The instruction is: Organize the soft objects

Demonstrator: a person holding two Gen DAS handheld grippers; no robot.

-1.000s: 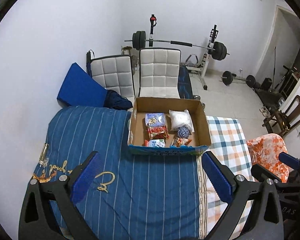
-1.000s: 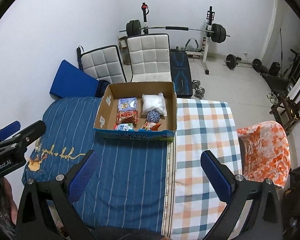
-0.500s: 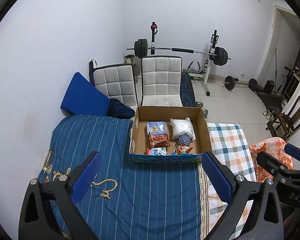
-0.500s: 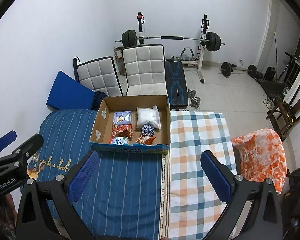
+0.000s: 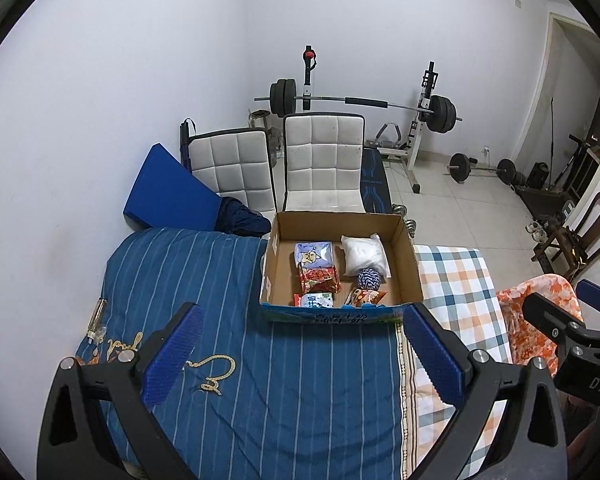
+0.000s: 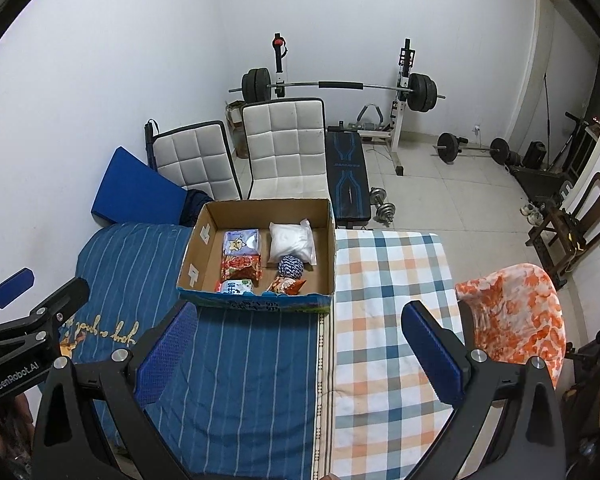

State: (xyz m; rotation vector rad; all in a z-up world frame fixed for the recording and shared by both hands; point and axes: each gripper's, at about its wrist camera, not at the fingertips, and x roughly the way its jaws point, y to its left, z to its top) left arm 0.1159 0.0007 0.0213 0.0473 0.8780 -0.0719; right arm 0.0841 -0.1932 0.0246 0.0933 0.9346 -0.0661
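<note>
An open cardboard box [image 5: 409, 252] [image 6: 196, 240] stands at the far side of the bed. Inside lie a white soft bag [image 5: 365, 255] [image 6: 293, 243], a blue-white ball [image 5: 369, 279] [image 6: 291, 267], a red packet [image 5: 318, 278] [image 6: 241, 266], a pale tissue pack [image 5: 313, 254] [image 6: 241, 242], a blue-white pack [image 5: 317, 301] [image 6: 236, 286] and an orange packet [image 5: 362, 297] [image 6: 286, 285]. My left gripper [image 5: 300, 340] is open, empty, above the blue striped cover [image 5: 260, 380] [image 6: 236, 368]. My right gripper [image 6: 298, 340] is also open and empty, held well back from the box.
A checked cover [image 6: 384, 320] lies on the bed's right half. An orange patterned cloth [image 6: 512, 312] hangs over a chair on the right. Two white padded chairs [image 5: 320, 164], a blue mat [image 5: 168, 192] and a barbell rack [image 5: 364, 102] stand beyond the bed. A small bottle [image 5: 97, 316] lies at left.
Both grippers have risen and drawn back from the bed, so the box looks farther and more of the room shows. Both stay open.
</note>
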